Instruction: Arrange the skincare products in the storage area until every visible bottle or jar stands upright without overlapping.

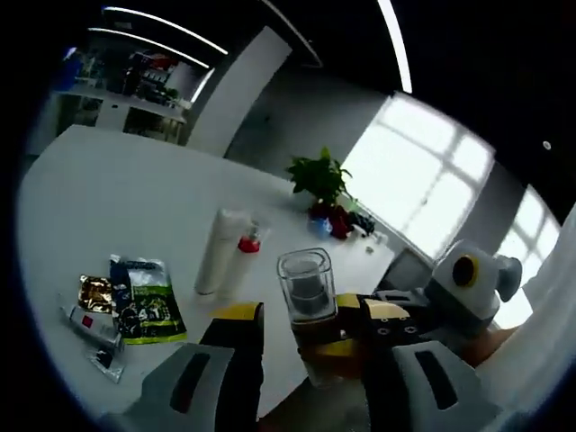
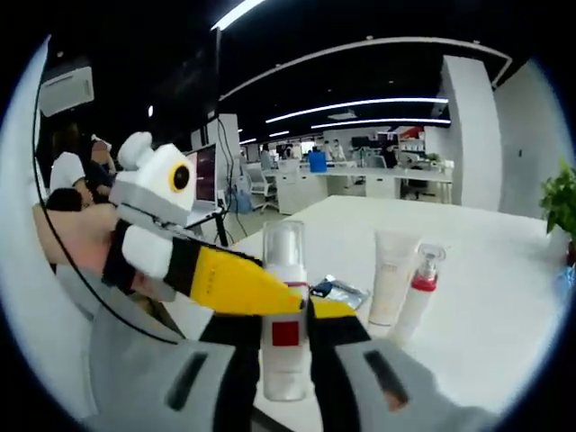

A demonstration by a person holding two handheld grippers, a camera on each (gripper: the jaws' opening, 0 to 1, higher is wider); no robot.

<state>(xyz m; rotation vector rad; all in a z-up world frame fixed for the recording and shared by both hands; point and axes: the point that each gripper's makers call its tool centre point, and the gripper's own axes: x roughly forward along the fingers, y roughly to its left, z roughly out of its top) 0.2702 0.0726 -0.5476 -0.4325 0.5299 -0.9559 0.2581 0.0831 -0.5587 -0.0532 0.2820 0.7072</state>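
Two grippers are seen meeting at one pump bottle (image 2: 285,310) with a clear cap and a red square label. In the right gripper view, the right gripper (image 2: 286,346) is clamped on that bottle, its black jaws pressed against both sides of the body, and the bottle is held upright above the near edge of the white table (image 2: 504,270). The left gripper (image 2: 270,292) is seen coming in from the left of the bottle, its yellow jaw lying across the bottle's shoulder. In the left gripper view, the same bottle (image 1: 309,297) is seen between the left gripper's (image 1: 310,328) yellow-tipped jaws, which are spread to either side of it; whether they actually touch it cannot be told. The right gripper (image 1: 396,328) is seen just right of the bottle.

Beyond the bottle, a white tube (image 2: 393,274) is stood upright on the table, with a small spray bottle with a red collar (image 2: 420,288) just beside it. Left of the tube in the left gripper view, a dark green sachet (image 1: 144,301), a gold sachet (image 1: 94,292) and a small flat tube (image 1: 90,326) are laid flat, close together. A potted plant (image 1: 319,180) is placed at the table's far edge, well apart from the bottle.
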